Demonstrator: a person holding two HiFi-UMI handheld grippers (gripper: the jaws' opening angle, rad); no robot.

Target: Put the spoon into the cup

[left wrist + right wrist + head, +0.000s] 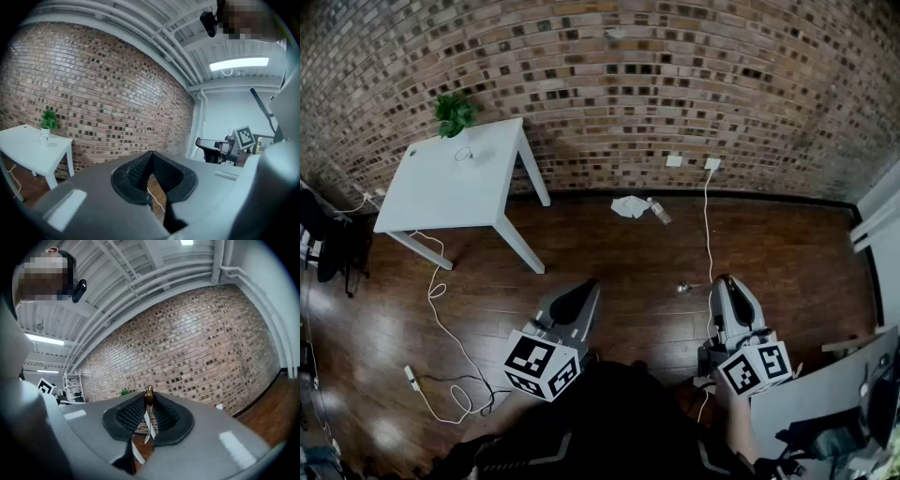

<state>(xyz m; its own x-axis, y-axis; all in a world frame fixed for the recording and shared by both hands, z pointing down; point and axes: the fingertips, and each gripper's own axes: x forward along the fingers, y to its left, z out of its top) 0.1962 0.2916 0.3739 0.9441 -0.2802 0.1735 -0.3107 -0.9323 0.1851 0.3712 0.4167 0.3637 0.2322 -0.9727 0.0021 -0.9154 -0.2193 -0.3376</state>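
Right gripper point(149, 394): jaws clamped on the spoon point(148, 416), with the ribbed pads pressing its thin shaft from both sides
Spoon axis: it runs top to bottom in the right gripper view, crosswise to the way the jaws reach; the brown end pokes out just past the tips and the pale part hangs below the pads
Left gripper point(151, 154): jaws together at the tips with nothing between them; only floor point(609, 244) and a white cable point(156, 199) show through the gap behind
Cup point(465, 155): probably the small pale round thing on the white bench point(441, 197), near the potted plant point(453, 113), though it is too small to be sure
Key relation: the bench stands at the upper left of the head view, well apart from both grippers, which are low in that view over bare floor; the cup lies ahead and to the left of the spoon
Nearer hand: the left gripper is on the bench side, but the spoon is in the right one, so the right would have to cross over
Stage, as judged: spoon in grip, cup not yet reached
Next move calls for: closing on the bench, then tipping the spoon's long axis upright over the cup's mouth before the jaws part
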